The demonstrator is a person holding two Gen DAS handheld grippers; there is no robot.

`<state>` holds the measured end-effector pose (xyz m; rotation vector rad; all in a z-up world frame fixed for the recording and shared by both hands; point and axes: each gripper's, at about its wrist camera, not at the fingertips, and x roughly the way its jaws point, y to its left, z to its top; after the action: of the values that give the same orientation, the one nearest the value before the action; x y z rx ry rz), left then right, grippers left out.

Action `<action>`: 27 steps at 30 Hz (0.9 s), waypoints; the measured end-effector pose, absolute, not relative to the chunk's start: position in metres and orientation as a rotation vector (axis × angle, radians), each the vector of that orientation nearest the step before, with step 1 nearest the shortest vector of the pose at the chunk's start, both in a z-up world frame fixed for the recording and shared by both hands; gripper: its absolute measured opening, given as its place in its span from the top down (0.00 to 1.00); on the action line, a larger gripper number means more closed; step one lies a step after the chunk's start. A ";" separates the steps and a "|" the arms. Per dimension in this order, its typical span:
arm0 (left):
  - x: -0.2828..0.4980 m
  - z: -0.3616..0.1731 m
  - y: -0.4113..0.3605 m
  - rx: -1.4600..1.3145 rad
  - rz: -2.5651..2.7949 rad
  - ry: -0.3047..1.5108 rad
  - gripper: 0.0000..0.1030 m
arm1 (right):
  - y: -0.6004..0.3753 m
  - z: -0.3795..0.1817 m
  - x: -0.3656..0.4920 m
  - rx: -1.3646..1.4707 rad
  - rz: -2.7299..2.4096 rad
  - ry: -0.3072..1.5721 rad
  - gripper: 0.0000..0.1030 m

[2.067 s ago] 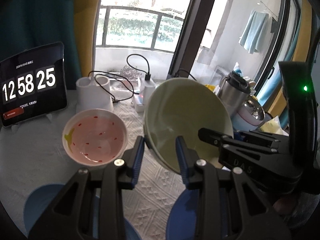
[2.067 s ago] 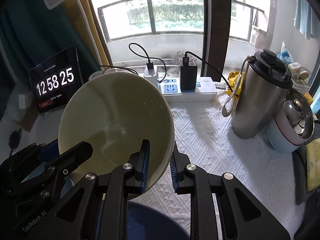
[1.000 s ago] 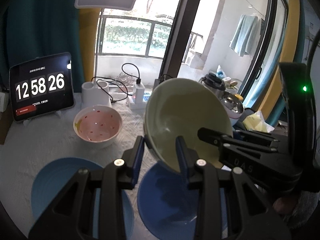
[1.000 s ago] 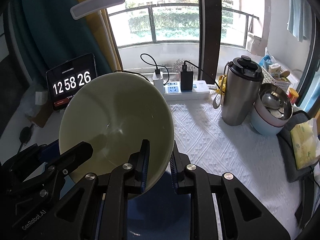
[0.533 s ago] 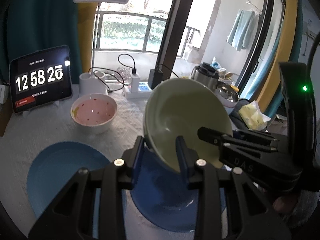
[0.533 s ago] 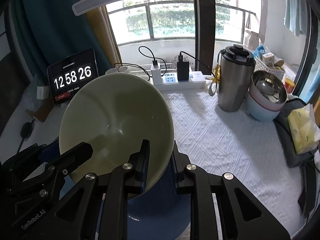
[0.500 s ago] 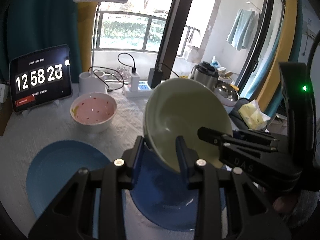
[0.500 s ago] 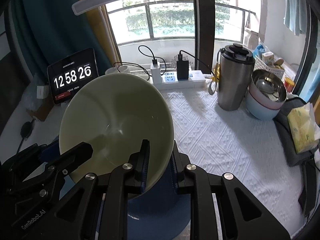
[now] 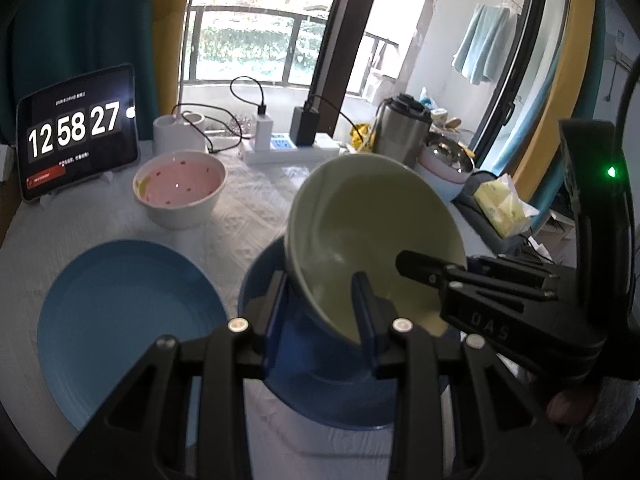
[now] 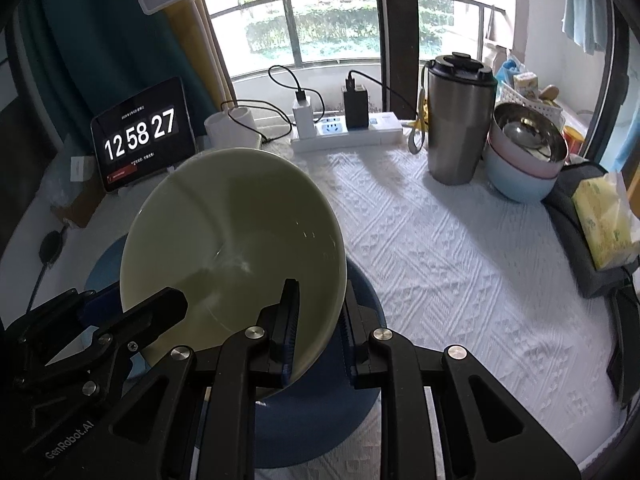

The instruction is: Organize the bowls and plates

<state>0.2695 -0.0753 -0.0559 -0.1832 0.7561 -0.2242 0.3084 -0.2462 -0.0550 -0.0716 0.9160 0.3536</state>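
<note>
Two grippers, left gripper [image 9: 322,308] and right gripper [image 10: 317,324], clamped on pale green bowl [image 10: 232,248] rim. Tilted above dark blue plate [image 9: 320,376].

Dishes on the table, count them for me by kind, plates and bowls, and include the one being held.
Plates: 2, light blue plate and dark blue plate.
Bowls: 4, green bowl in both grippers, pink-lined bowl, and the stacked pair, steel bowl in pale blue bowl.
Total: 6
</note>
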 end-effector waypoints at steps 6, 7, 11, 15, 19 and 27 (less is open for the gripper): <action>0.263 -0.067 -0.077 -0.181 -0.217 0.787 0.68 | -0.248 -0.066 0.303 -0.064 0.353 0.944 0.80; 0.263 -0.068 -0.077 -0.180 -0.216 0.793 0.68 | -0.248 -0.069 0.302 -0.062 0.353 0.950 0.80; 0.260 -0.074 -0.078 -0.174 -0.213 0.809 0.68 | -0.248 -0.075 0.298 -0.062 0.350 0.966 0.80; 0.258 -0.078 -0.080 -0.165 -0.216 0.822 0.68 | -0.249 -0.079 0.294 -0.061 0.347 0.978 0.80; 0.256 -0.082 -0.080 -0.165 -0.215 0.827 0.68 | -0.250 -0.083 0.293 -0.061 0.343 0.989 0.80; 0.251 -0.083 -0.085 -0.121 -0.202 0.833 0.68 | -0.248 -0.082 0.289 -0.081 0.336 0.993 0.80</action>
<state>0.2513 -0.0851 -0.0830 -0.1213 0.8334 -0.2021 0.2893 -0.2476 -0.0824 -0.0809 0.9927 0.3362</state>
